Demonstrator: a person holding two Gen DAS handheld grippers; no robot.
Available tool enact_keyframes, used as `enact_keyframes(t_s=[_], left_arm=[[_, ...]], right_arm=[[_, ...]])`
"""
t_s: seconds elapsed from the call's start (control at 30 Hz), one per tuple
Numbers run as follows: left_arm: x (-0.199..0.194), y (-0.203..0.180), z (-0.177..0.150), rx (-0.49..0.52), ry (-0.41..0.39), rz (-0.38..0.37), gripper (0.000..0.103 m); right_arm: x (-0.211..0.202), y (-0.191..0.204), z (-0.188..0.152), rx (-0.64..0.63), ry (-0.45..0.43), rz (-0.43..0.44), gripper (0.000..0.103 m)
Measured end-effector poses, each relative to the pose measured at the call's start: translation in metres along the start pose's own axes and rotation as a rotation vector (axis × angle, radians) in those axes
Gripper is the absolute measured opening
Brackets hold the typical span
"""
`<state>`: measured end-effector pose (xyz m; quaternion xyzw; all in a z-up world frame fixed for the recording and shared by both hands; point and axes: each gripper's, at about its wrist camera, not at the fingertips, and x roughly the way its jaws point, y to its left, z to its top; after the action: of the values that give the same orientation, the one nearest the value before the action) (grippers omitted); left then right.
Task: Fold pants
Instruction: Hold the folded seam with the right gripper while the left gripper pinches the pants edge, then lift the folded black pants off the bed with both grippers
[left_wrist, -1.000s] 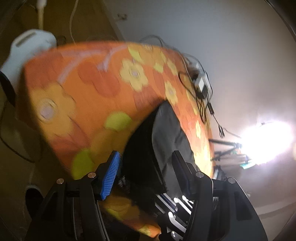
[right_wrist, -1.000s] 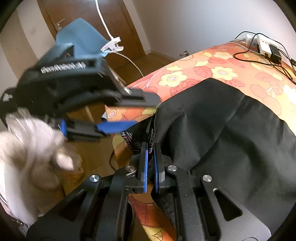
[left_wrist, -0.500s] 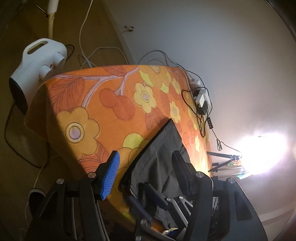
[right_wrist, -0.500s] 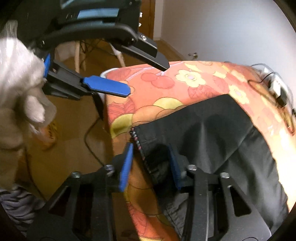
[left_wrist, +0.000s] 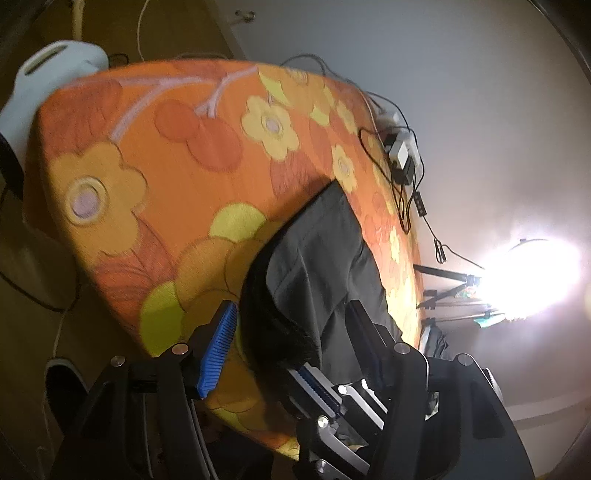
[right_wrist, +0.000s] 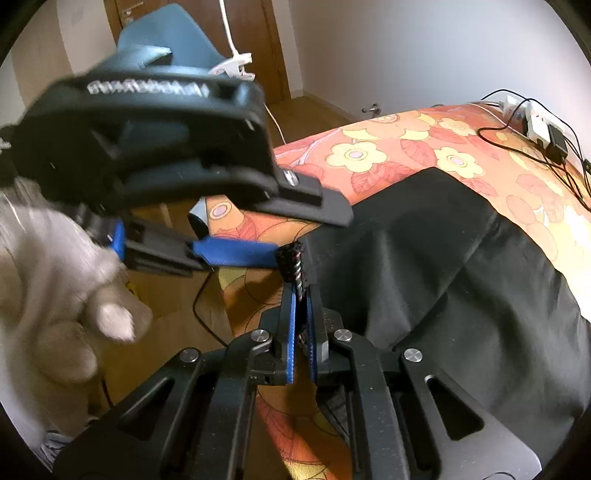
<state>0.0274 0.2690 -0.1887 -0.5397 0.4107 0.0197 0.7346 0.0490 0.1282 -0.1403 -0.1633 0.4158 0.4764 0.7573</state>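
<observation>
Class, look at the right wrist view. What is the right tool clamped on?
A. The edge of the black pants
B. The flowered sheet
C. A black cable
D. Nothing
A: the right tool is shut on the striped-trim edge of the black pants.

R gripper (right_wrist: 302, 295) nipping pants (right_wrist: 443, 277) hem, L gripper (right_wrist: 291, 229) prob. open

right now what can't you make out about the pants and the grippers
- Pants: far end cut off by the right wrist view's edge.
- Left hand-held gripper: blurred in the right wrist view, so contact with the waistband is unclear.
- Right hand-held gripper: fabric covers its fingertips in the left wrist view.
</observation>
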Motion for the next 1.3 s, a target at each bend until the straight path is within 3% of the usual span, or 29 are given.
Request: enact_keyframes(t_s=[0.3,0.4,0.57,0.6,0.73,0.83,0.9,1.13,1.3], left_arm=[[0.011,-0.006,-0.003,0.007,0.008,-0.011,0.061],[0.012,-0.008,-0.004,0.033,0.000,-0.005,0.061],[0.011,-0.008,-0.006,0.061,-0.021,-0.008,0.058],[0.011,-0.009,-0.007,0.077,-0.033,0.000,0.055],[0.010,-0.018,-0.014,0.179,-0.082,0.040,0.028],[0.010,-0.026,-0.023,0.273,-0.119,0.076,0.020],[0.012,-0.025,-0.027,0.278,-0.128,0.055,0.019],[0.008,-0.044,-0.039,0.393,-0.167,0.028,0.014],[0.009,-0.048,-0.044,0.425,-0.151,0.022,0.014]], right_arm=[[-0.006,-0.003,-0.003,0.004,0.002,0.037,0.006],[-0.015,-0.009,-0.010,0.002,0.020,0.026,0.020],[-0.047,-0.031,-0.022,0.074,0.013,0.040,0.021],[-0.053,-0.036,-0.022,0.087,0.009,0.037,0.021],[-0.075,-0.057,-0.016,0.142,-0.021,0.021,0.021],[-0.088,-0.074,-0.004,0.212,-0.062,0.007,0.040],[-0.093,-0.084,0.009,0.269,-0.094,0.000,0.056],[-0.042,-0.099,0.072,0.409,0.008,0.083,0.059],[0.010,-0.094,0.093,0.422,0.121,0.057,0.059]])
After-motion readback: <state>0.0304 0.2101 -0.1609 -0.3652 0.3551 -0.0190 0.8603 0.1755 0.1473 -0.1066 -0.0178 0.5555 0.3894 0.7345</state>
